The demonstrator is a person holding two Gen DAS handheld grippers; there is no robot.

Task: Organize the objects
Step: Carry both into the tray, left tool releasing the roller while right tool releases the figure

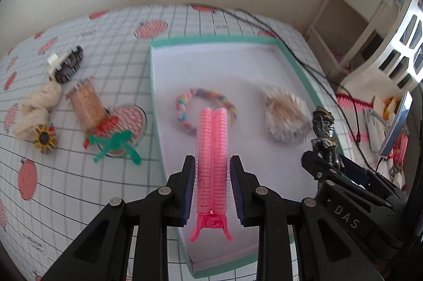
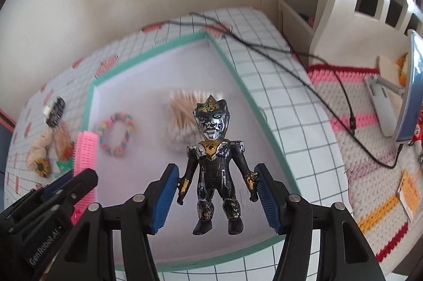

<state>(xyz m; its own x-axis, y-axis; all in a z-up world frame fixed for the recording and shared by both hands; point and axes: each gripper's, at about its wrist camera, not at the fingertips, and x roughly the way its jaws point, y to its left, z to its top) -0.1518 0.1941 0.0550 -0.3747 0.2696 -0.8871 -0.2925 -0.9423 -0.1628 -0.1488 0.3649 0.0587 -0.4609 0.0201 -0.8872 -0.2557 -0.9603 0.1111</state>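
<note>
My left gripper (image 1: 213, 160) is shut on a pink roller hair clip (image 1: 212, 127), held above the white tray with a teal rim (image 1: 211, 39). In the tray lie a rainbow braided hair tie (image 1: 185, 106) and a fluffy beige pom-pom (image 1: 286, 119). My right gripper (image 2: 216, 170) is shut on a black, silver and gold toy figure (image 2: 215, 148), gripped at its arms and hanging upright over the tray (image 2: 248, 96). The left wrist view has the right gripper (image 1: 325, 164) at the tray's right edge. In the right wrist view the left gripper (image 2: 79, 180) is at lower left.
Left of the tray on the grid cloth lie a cream scrunchie with a sunflower (image 1: 37, 109), a brown comb clip (image 1: 87, 106), a green bow (image 1: 116, 143) and a black clip (image 1: 68, 64). Black cables (image 2: 264, 48) cross the far right corner. A crocheted mat (image 2: 370, 148) lies to the right.
</note>
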